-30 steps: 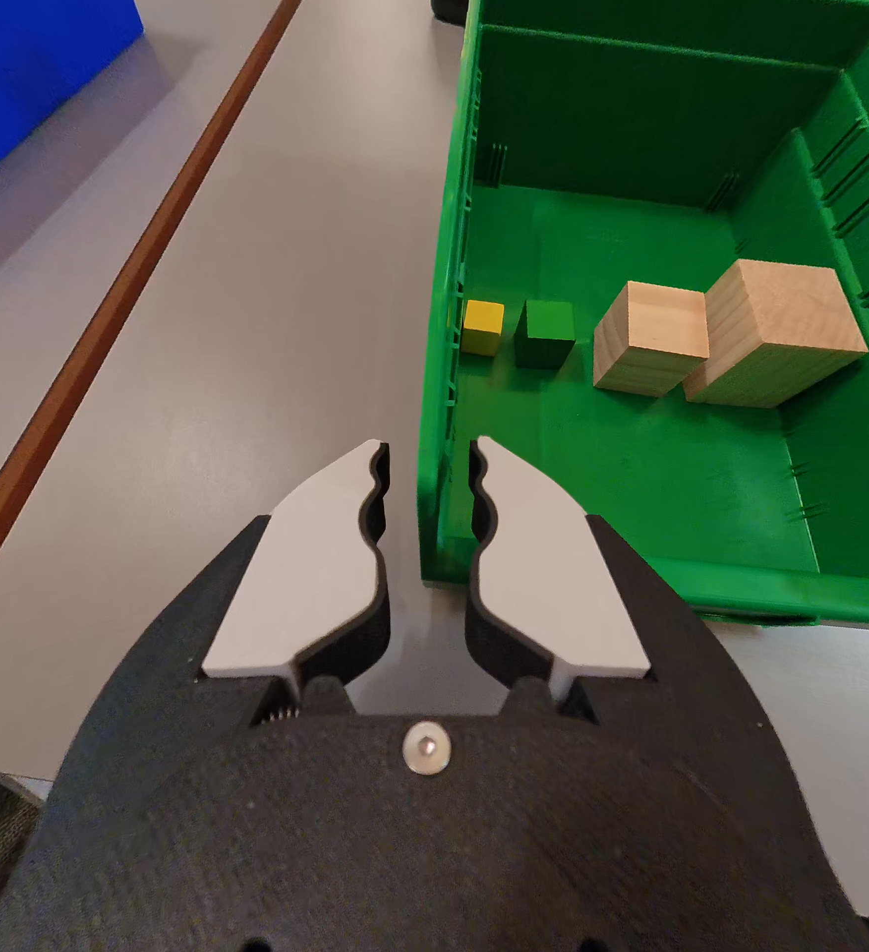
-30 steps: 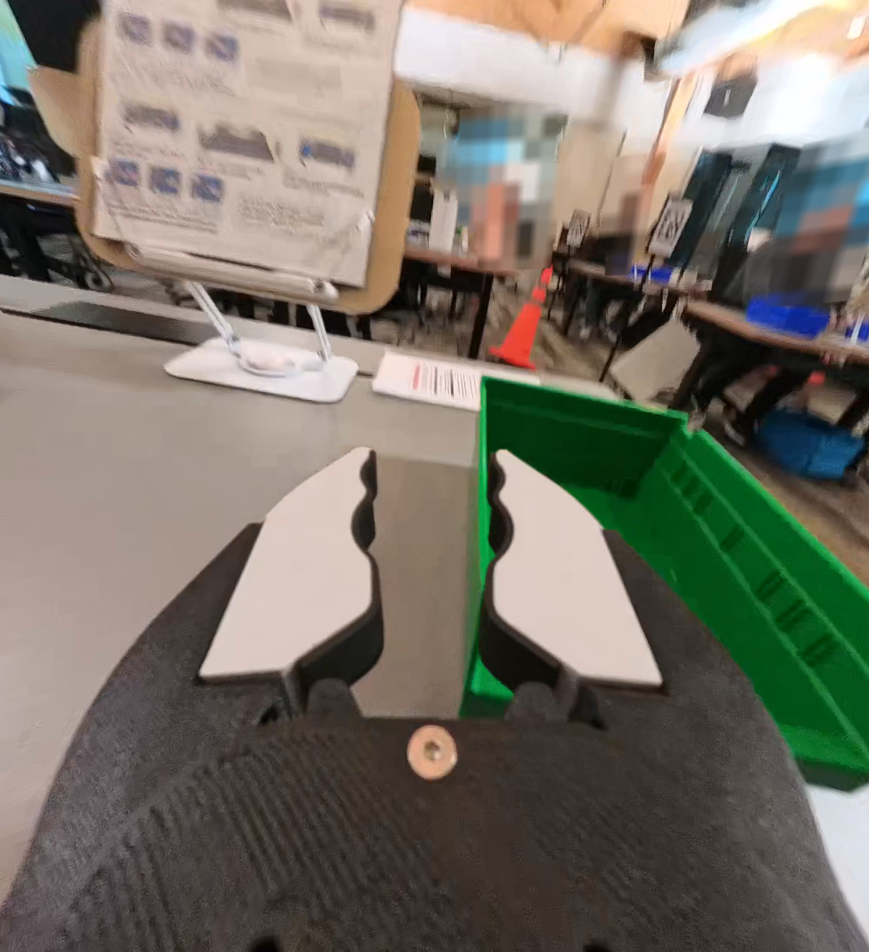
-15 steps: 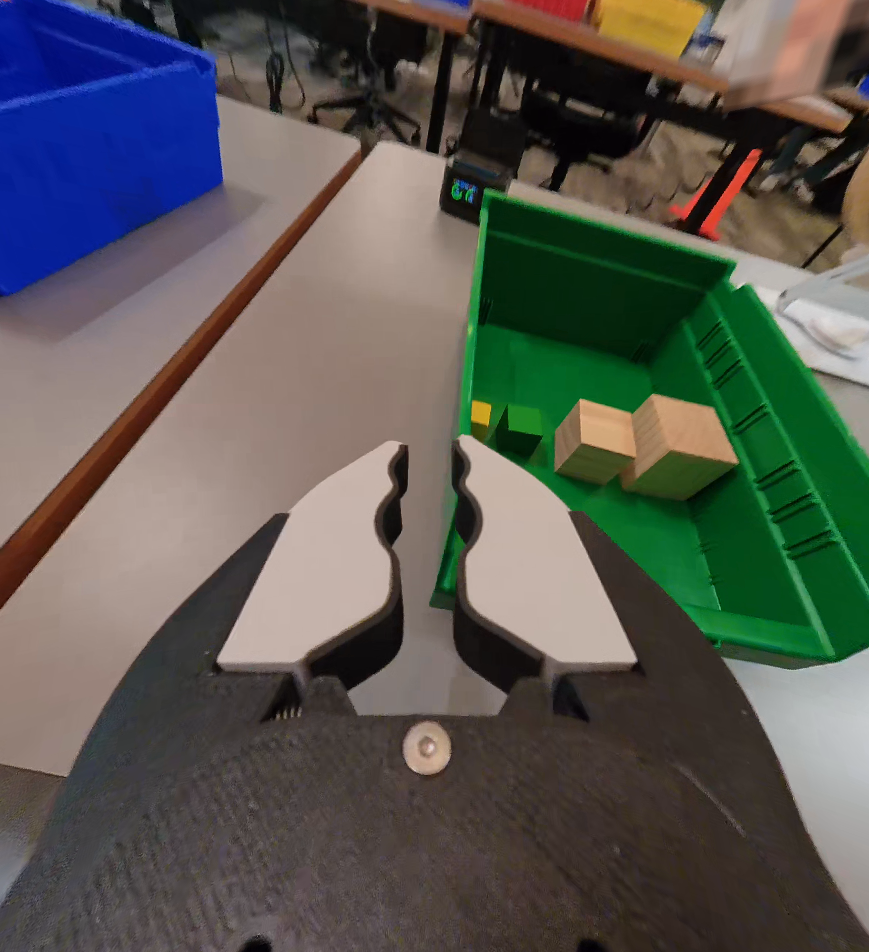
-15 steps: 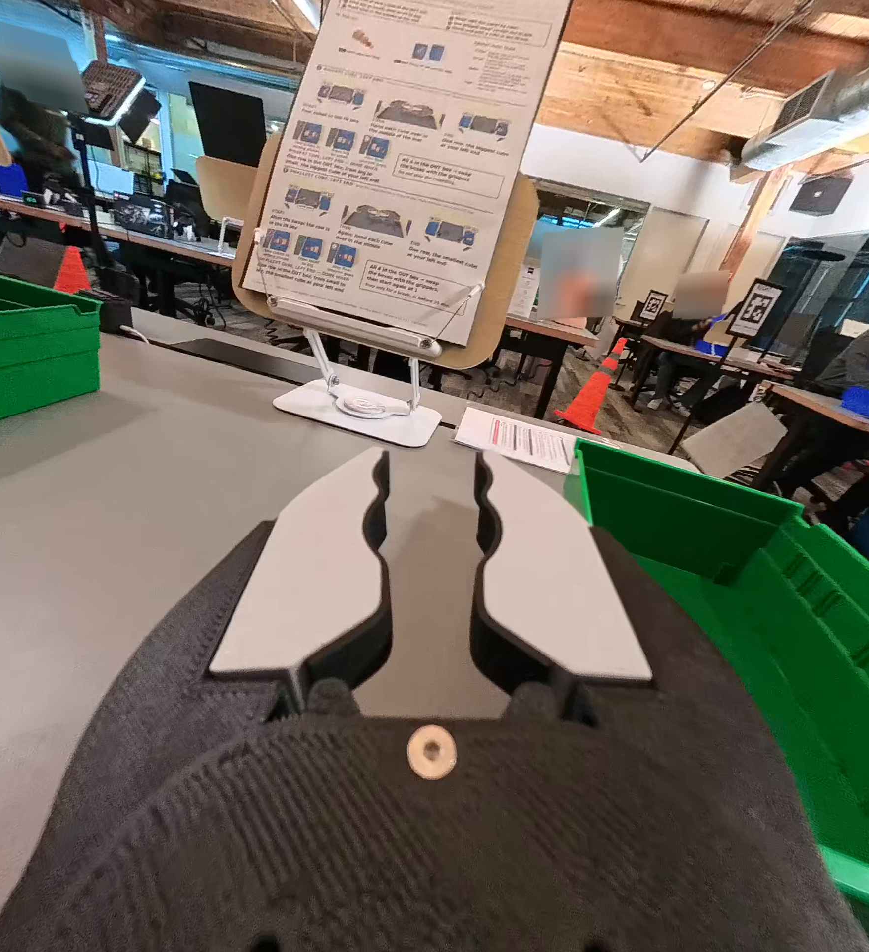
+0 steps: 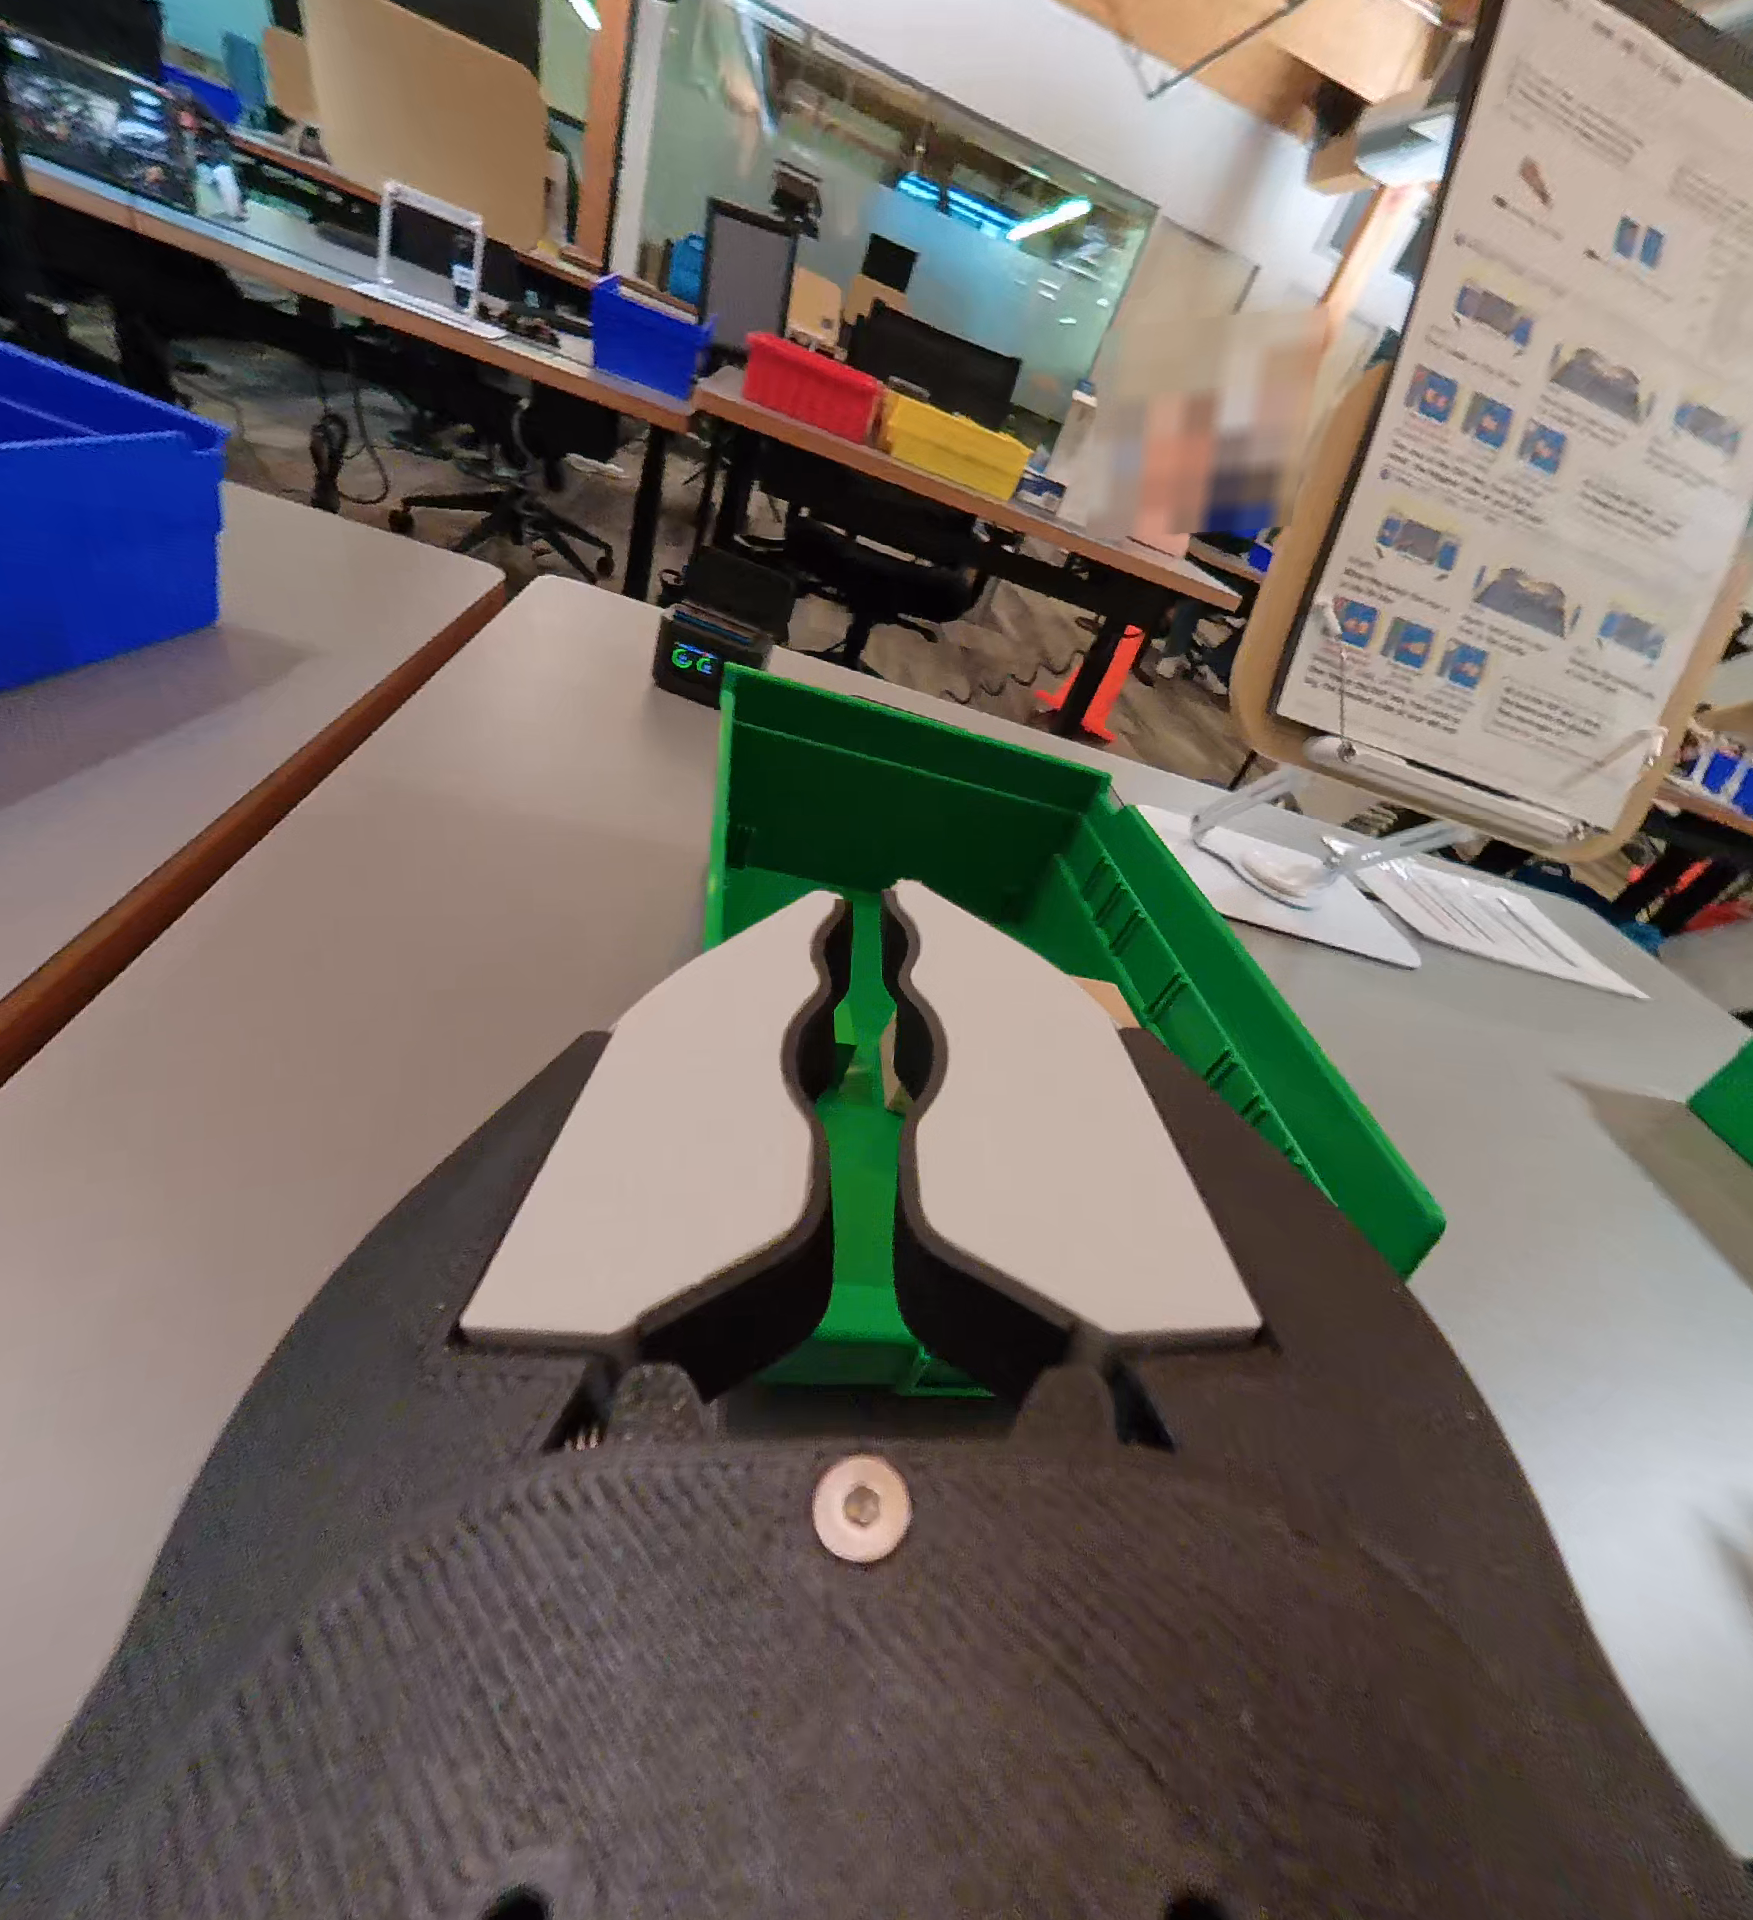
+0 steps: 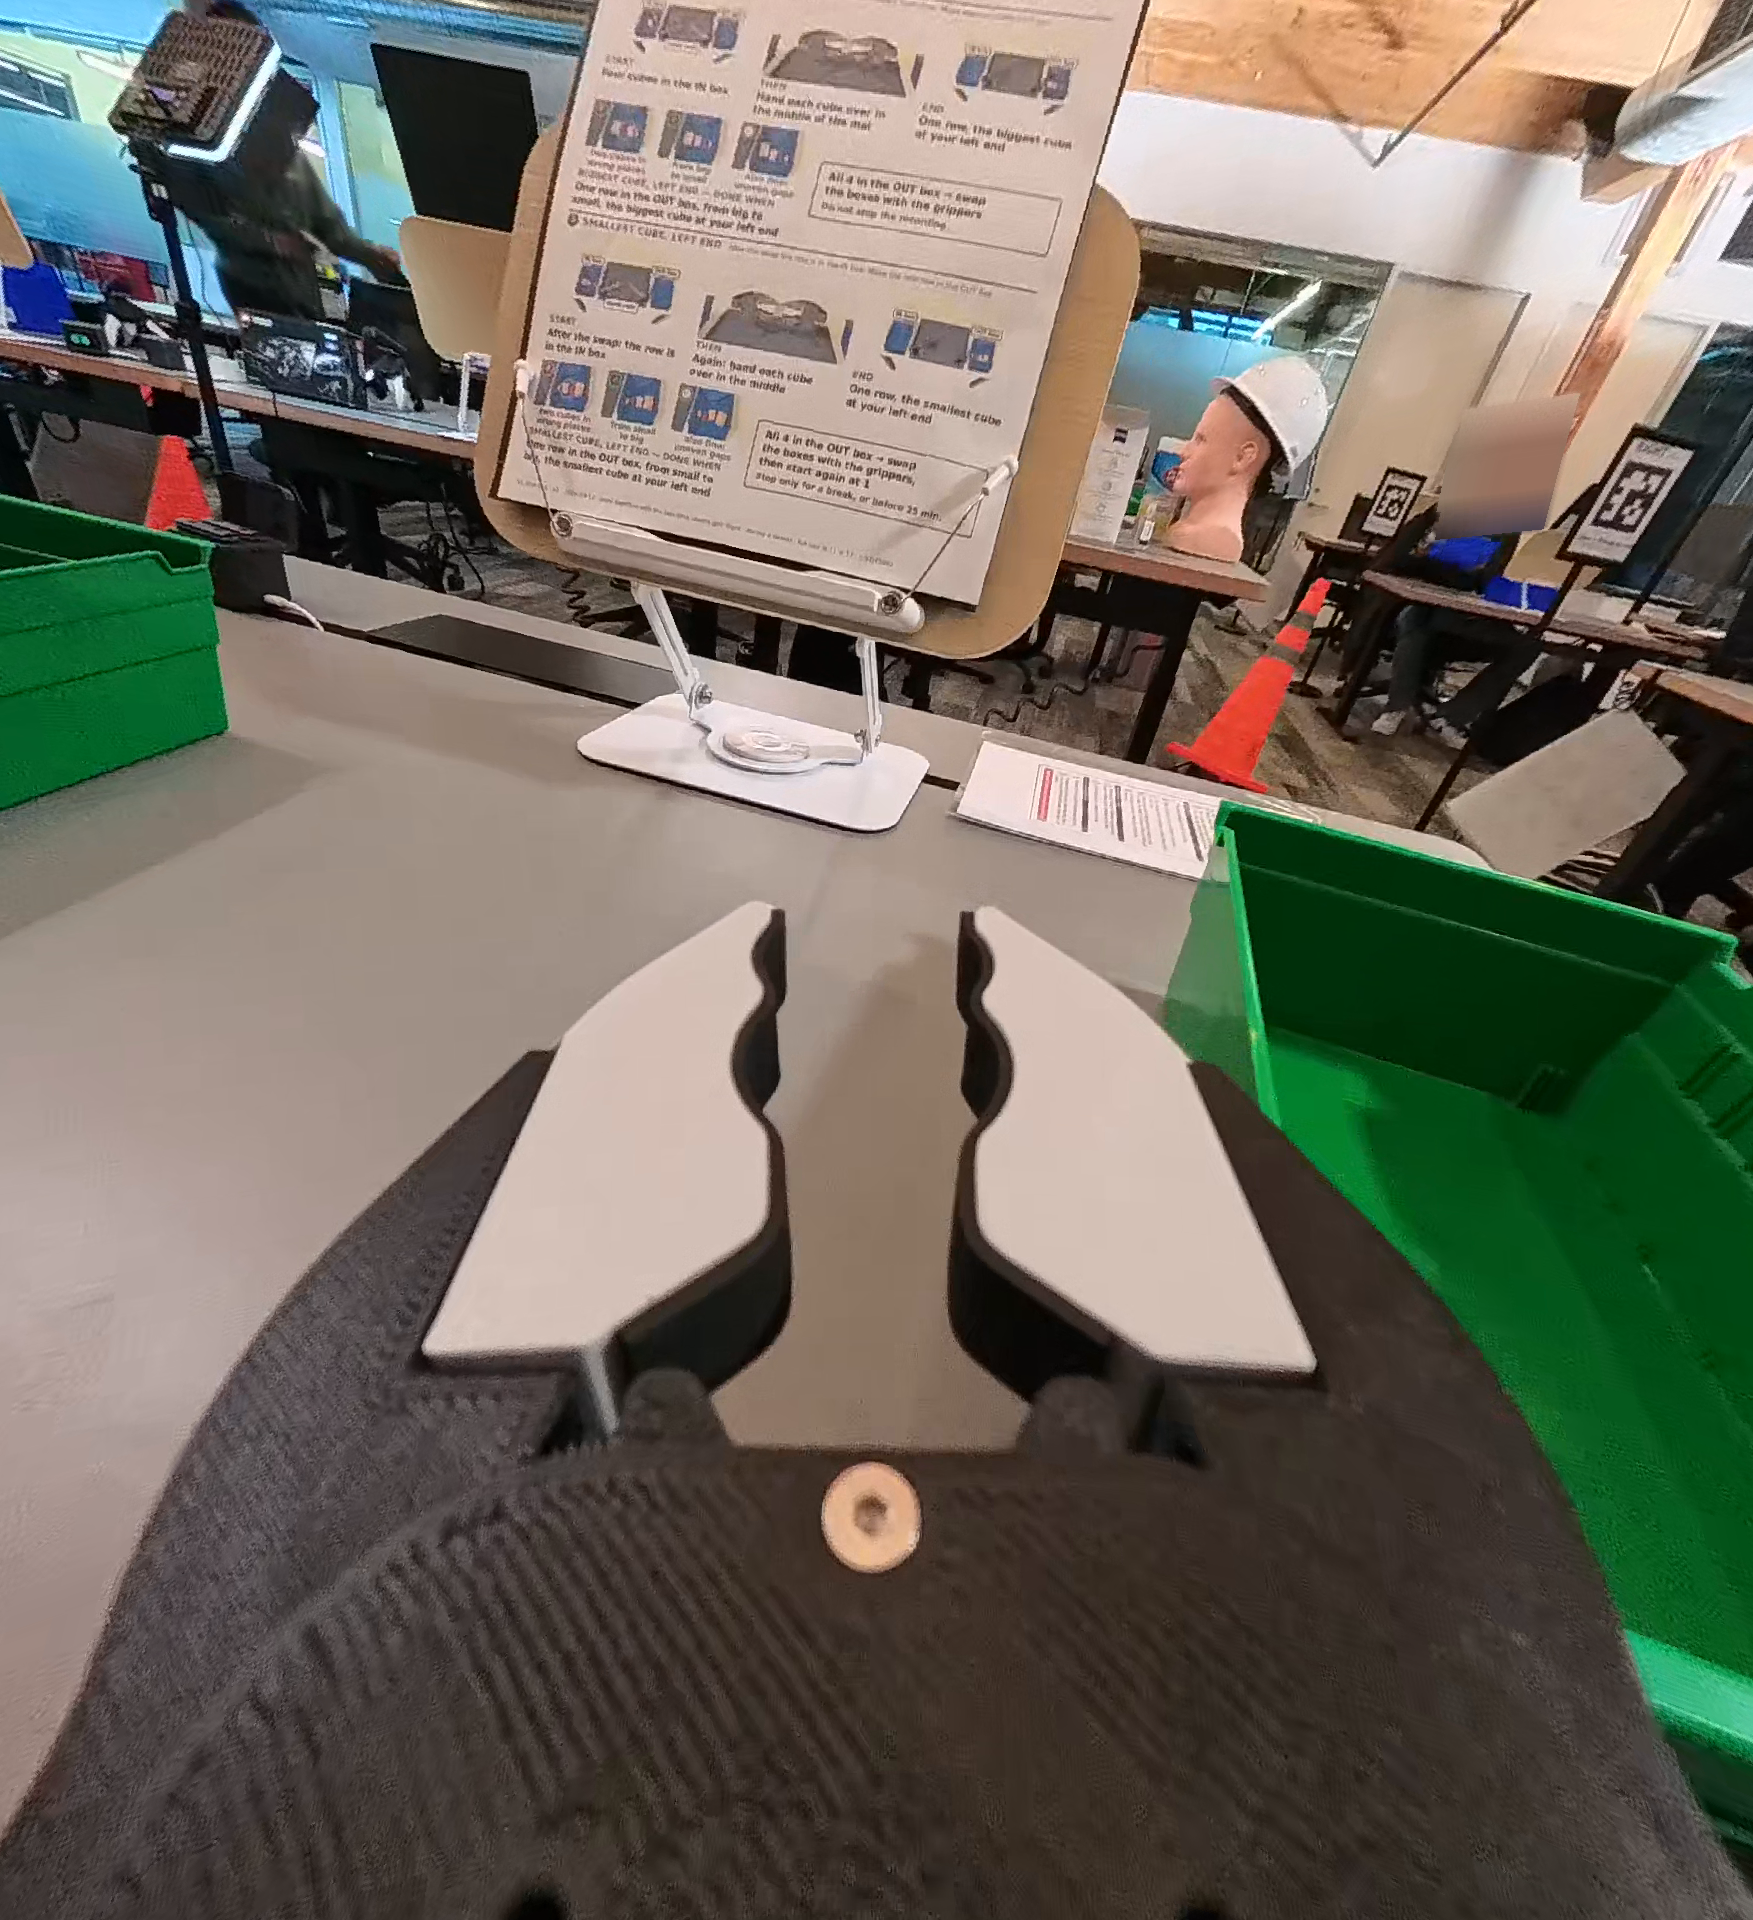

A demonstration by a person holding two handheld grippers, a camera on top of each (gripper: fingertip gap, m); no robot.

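Observation:
My left gripper hangs over the near end of a green bin on the grey table. Its jaws are closed to a thin slit and hold nothing. The bin's floor shows through the slit, and the fingers hide what lies in the bin. My right gripper is open and empty, low over the bare grey table. A second green bin stands just to its right, and the part of its inside that shows is bare.
A stand with a printed sheet and a loose paper sit at the table's far edge. A green bin stands far left. A blue bin is on the neighbouring table. A small black device sits behind the left bin.
The left gripper tilted up from looking down into the bin to level, its jaws narrowed, and the blocks went out of sight. The right gripper shifted left of its bin, jaws slightly wider.

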